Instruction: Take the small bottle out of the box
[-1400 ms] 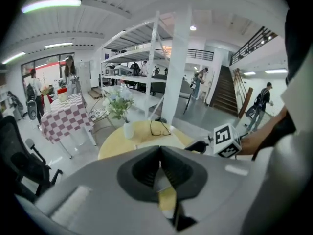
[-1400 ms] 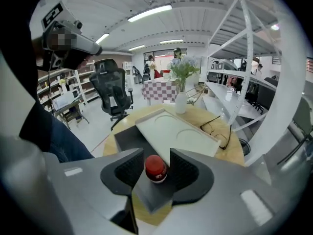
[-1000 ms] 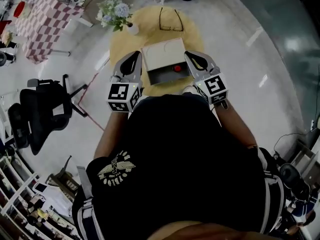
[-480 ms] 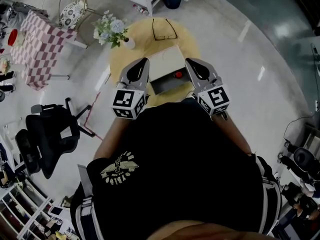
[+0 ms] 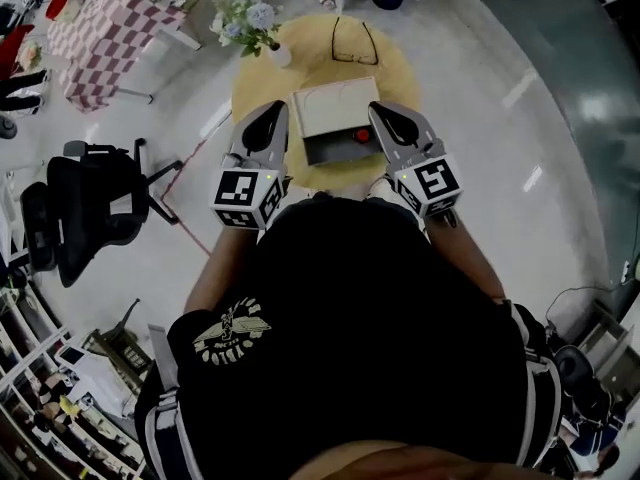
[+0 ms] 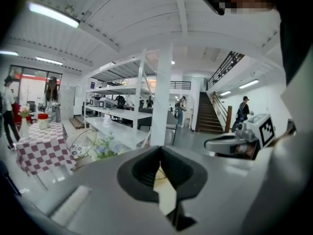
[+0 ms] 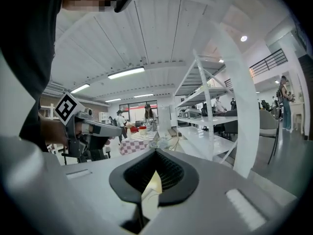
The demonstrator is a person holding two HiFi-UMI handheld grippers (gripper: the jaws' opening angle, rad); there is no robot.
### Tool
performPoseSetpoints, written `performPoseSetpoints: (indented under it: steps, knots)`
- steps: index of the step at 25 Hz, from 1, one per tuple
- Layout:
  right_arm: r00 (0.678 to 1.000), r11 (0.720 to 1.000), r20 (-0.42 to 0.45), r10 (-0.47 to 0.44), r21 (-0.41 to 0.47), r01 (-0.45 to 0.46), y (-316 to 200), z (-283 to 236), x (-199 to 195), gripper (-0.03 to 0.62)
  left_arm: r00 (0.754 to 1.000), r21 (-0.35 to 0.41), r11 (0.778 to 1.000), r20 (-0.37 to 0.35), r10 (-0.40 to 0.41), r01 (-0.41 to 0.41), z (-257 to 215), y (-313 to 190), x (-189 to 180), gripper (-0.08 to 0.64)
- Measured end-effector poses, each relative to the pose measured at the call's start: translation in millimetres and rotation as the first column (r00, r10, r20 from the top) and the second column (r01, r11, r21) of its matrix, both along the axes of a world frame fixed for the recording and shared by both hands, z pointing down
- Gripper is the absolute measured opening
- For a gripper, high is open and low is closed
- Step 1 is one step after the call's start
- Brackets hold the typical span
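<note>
Nearest, a person in a black shirt holds both grippers side by side, level with the near edge of the box (image 5: 335, 108). The left gripper (image 5: 272, 113) is just off the box's left side. Its jaws are closed together with nothing between them. The right gripper (image 5: 382, 114) is just off the box's right side, its jaws likewise pressed together and empty.

The box stands on a round yellow counter (image 5: 405, 78). Its near part is an open dark compartment and its far part is white. The small bottle (image 5: 362, 135), showing a red cap, lies in the right end of that compartment. It is just beside the right gripper's tip and well apart from the left one, and neither gripper touches it.

Beyond the box's far left corner stands a vase of flowers (image 5: 250, 23).
</note>
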State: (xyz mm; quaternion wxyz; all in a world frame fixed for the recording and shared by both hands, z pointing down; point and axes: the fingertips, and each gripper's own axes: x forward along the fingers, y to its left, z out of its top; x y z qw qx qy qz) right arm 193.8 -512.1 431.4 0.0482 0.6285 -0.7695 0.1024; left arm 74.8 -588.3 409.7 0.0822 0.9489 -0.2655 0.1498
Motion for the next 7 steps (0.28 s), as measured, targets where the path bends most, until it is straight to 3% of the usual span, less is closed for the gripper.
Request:
performPoseSetpoints:
  steps: [7]
  knots:
    - [0.996, 0.996, 0.001, -0.092, 0.020, 0.092, 0, -2, 10, 0.006, 0.991, 0.002, 0.991, 0.032, -0.130, 0.130, 7, 22, -10, 0.000]
